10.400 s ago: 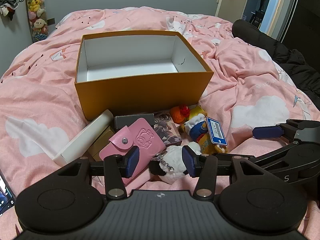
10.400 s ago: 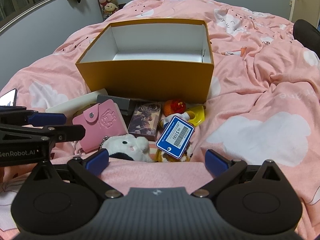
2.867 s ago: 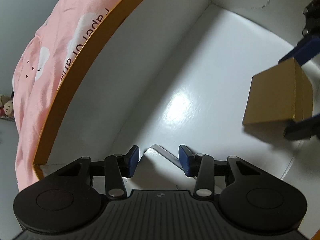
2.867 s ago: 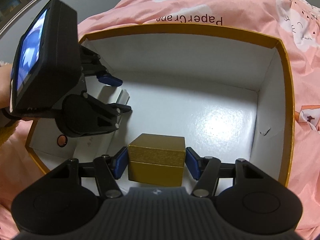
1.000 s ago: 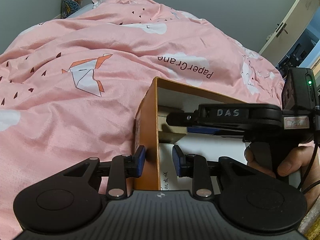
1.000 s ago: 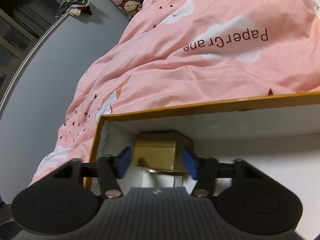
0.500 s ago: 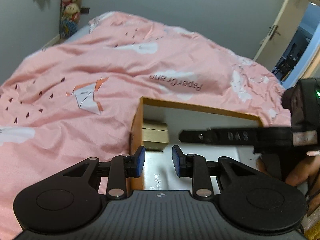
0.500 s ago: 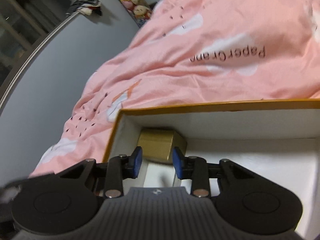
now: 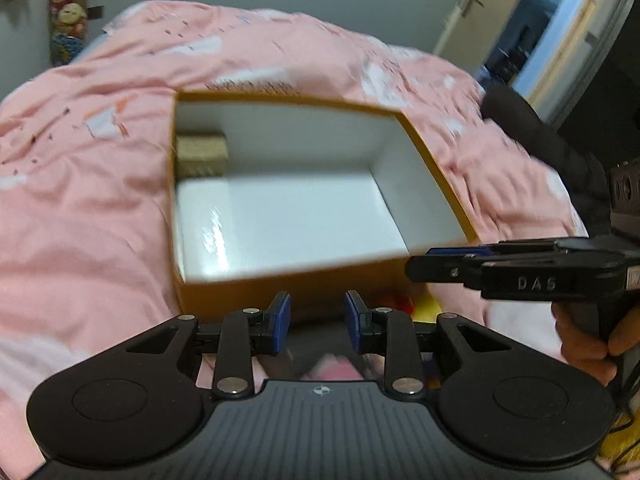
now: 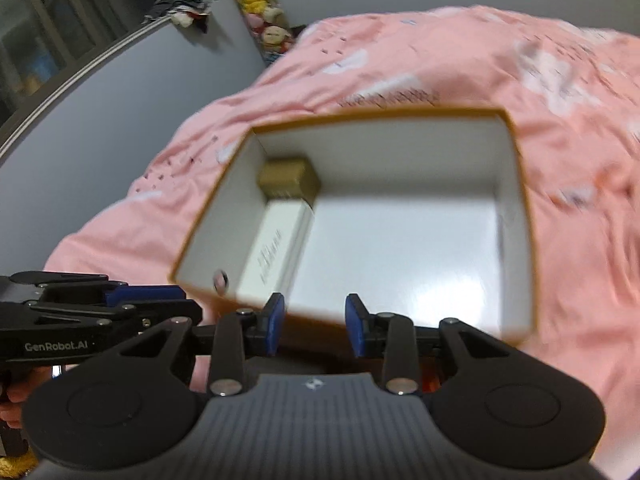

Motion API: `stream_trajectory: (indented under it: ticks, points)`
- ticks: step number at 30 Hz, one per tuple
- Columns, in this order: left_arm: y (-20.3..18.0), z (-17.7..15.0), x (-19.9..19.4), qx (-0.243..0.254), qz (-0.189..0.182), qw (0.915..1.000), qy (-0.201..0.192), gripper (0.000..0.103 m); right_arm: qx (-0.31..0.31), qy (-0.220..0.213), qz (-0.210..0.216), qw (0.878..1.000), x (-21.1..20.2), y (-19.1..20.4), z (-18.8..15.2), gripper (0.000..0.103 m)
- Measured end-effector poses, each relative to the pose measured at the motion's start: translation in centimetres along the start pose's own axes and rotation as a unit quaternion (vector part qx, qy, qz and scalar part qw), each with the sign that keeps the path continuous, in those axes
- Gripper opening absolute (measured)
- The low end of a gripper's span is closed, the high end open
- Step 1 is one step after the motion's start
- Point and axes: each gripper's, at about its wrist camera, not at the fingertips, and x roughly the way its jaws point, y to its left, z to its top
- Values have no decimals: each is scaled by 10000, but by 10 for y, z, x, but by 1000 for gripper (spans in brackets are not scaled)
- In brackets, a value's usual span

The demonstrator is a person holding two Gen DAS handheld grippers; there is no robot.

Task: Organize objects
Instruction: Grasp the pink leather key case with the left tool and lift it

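The orange box [image 9: 304, 286] with a white inside lies open on the pink bed. A gold box [image 9: 202, 154] sits in its far left corner, also in the right wrist view [image 10: 289, 178]. A long white box [image 10: 276, 250] lies along the left wall in front of it. My left gripper [image 9: 316, 322] is partly open and empty, just in front of the orange box's near wall. My right gripper [image 10: 315, 322] is partly open and empty above the near wall [image 10: 520, 336]. Each gripper shows in the other's view, the right [image 9: 520, 272] and the left [image 10: 100, 308].
Loose items lie on the bed in front of the orange box, blurred: something pink [image 9: 334, 366], something yellow and red [image 9: 412, 304]. A dark garment [image 9: 552, 148] lies at the right. Plush toys [image 10: 264, 4] hang by the grey wall. A door [image 9: 520, 32] stands open at the back right.
Both grippers have pulled back and up out of the orange box, empty. The gold box and the white box stay inside. The frames are blurred by motion.
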Motion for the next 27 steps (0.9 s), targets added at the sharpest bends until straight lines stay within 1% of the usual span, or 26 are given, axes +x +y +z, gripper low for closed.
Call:
stream_trajectory:
  ticks: [3,4,6,8,10,14,16,18,19,24,27]
  points:
    - [-9,-17,2,223,85,9996,155,32,341,151,37,9993,-6,-9,-28,37]
    - [-10,-21,4,321,149,9991,217,34,399,195,46,9990,-6,-10,-33,37]
    - [-13,-30,6,453,244,9982,301,38,433,337,44,9985,-3,-8,-47,37]
    - [-13,-37,8,538,281,9975,350,50,375,523,-12,9979,6,-5,-58,37]
    - [-13,-42,11,670,304,9963,441,55,297,639,-60,9975,13,-1,-66,37]
    - [-9,-49,21,796,297,9941,668,59,214,750,-96,9969,22,2,-71,36]
    - [0,-48,32,599,209,9943,854,59,220,812,-137,9964,27,0,-71,36]
    - [13,-44,44,268,-15,9935,1107,59,253,912,-166,9954,33,-3,-73,36]
    - [17,-43,48,190,-75,9930,1166,59,279,960,-173,9948,35,-5,-74,36]
    - [20,-37,62,268,-385,9873,1516,61,364,1046,-131,9938,42,-10,-74,36]
    - [14,-36,68,436,-441,9836,1696,60,305,1066,-161,9937,44,-9,-73,36]
